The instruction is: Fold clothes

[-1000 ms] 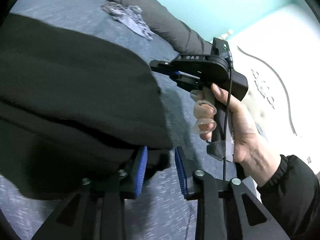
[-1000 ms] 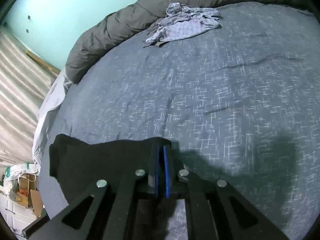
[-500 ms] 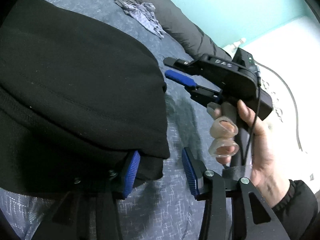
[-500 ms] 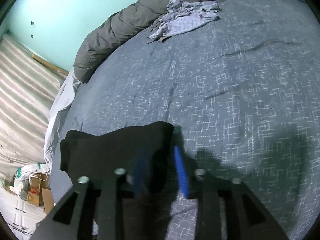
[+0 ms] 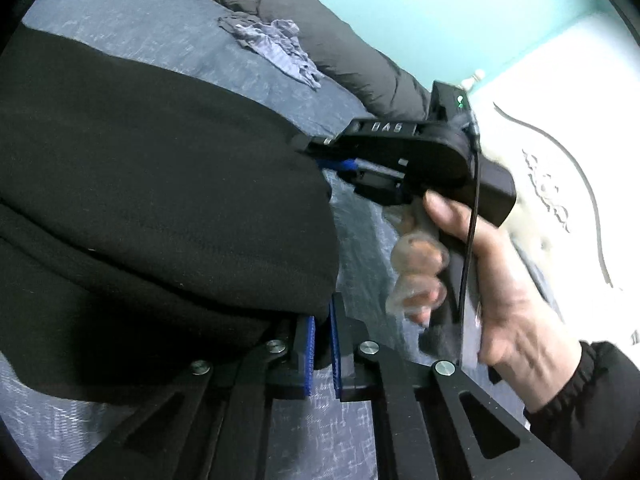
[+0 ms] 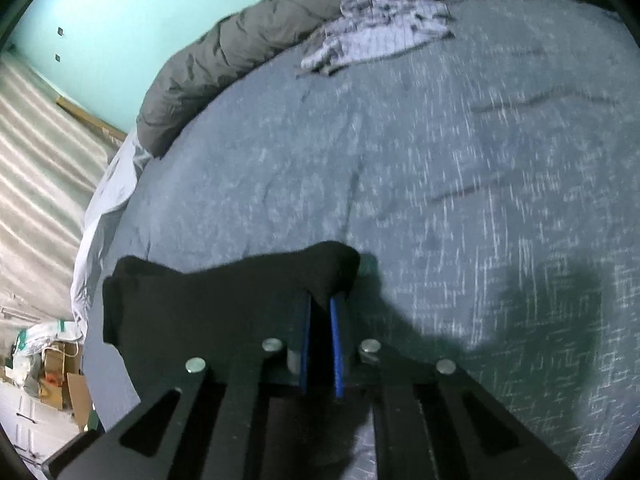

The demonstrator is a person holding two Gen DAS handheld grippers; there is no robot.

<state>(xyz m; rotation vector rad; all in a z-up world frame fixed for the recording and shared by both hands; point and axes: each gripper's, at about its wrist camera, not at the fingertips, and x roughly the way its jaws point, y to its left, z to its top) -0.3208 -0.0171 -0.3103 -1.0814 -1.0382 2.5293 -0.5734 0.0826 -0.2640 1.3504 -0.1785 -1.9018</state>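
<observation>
**Both grippers pinching the black garment at one edge, mid-fold**

- Black garment (image 5: 160, 200) lies on the bed (image 6: 440, 180), near the edge closest to the cameras. In the left wrist view it shows as thick, stacked layers with a rounded doubled edge on its right side; how many layers, I cannot tell.
- Left gripper (image 5: 322, 344): jaws narrow, blue pads closed on a bit of the black cloth at the near right corner of the pile.
- Right gripper (image 6: 320, 332): jaws narrow, black cloth caught between the pads, a corner of it peaking just above the tips. In the left wrist view the same tool, held in a hand (image 5: 492, 280), meets the garment's right edge further up.
- So both grips sit along one edge of the garment, apart from each other.
- A second piece, a crumpled checked cloth (image 6: 380, 24), lies well apart, against the grey duvet (image 6: 224, 48) rolled along the far side of the bed.

Judgement: a fold is in hand, with one edge held at two points. Whether that edge is being lifted for carrying over or set down after carrying, the pictures do not settle. Either way the next move calls for keeping both grips level and the edge taut between them, so the layers stay squared and do not slip or bunch.
</observation>
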